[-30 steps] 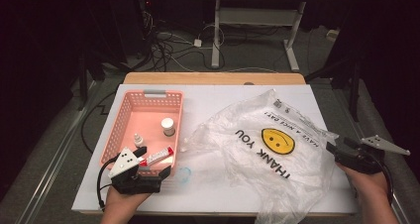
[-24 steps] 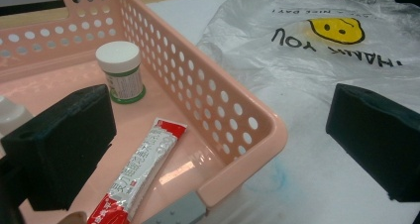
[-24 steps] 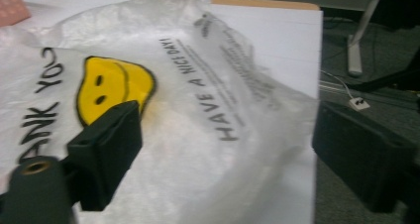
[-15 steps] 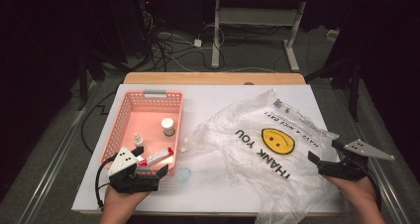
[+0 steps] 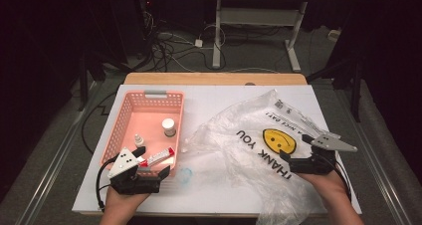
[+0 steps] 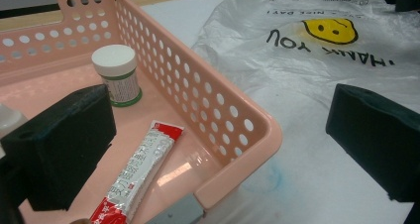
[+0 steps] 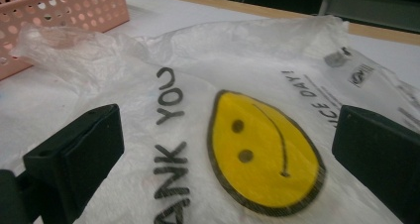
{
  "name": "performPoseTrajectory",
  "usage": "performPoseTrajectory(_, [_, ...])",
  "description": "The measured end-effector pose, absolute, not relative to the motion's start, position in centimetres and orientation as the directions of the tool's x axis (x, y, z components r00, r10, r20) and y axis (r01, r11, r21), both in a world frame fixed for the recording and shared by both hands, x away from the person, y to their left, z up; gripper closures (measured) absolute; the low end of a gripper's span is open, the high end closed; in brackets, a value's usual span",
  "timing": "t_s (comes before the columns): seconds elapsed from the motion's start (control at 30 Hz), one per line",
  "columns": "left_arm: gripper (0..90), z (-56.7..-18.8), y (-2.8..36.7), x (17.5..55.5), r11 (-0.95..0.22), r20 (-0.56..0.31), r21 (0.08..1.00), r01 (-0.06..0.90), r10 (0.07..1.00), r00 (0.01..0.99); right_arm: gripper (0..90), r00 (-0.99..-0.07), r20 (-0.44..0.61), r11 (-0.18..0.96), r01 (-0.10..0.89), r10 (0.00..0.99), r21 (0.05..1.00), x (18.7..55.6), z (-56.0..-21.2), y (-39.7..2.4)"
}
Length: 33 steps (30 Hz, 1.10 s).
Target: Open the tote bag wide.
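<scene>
The right gripper (image 5: 294, 161), its jaws just opened wide and empty, has slid leftward onto the near right of the one crumpled white smiley-face plastic bag (image 5: 259, 135). The left gripper (image 5: 149, 171) (jaws spread, gripping nothing) straddles the one pink perforated basket's (image 5: 130, 116) near corner; inside: one white-capped jar (image 5: 168, 127), one red sachet (image 5: 158, 157), one small dropper bottle (image 5: 139, 140).

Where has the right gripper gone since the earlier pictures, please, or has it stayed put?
Yes, it moved. The right gripper has come inward from the table's right edge, onto the plastic bag beside the smiley face, its jaws having just opened wide.
</scene>
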<state>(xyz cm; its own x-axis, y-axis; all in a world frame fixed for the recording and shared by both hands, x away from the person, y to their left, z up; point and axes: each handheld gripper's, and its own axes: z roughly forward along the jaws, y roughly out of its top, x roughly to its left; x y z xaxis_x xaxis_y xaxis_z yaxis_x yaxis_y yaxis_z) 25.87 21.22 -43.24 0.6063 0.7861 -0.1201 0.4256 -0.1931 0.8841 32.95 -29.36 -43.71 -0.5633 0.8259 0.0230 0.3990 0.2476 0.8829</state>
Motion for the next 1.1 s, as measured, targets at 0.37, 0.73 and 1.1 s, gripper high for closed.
performPoseTrajectory(0.37, [0.0, -43.3, 20.8, 25.7, -0.192, -0.117, 0.887, 0.419, 0.786, 0.607, 1.7, -0.626, 0.039, 0.286, 0.409, 0.779, 0.866, 35.3, -44.6, -25.2])
performPoseTrajectory(0.73, [0.0, -43.6, 20.3, 25.2, -0.198, -0.123, 0.884, 0.423, 0.775, 0.620, 3.7, -0.739, 0.034, 0.358, 0.366, 0.673, 0.859, 32.9, -44.8, -22.3])
performPoseTrajectory(1.1, [0.0, -43.7, 19.8, 25.2, -0.224, -0.110, 0.879, 0.421, 0.764, 0.636, 17.7, -0.826, 0.020, 0.535, 0.384, 0.564, 0.753, 31.6, -46.8, -20.3])
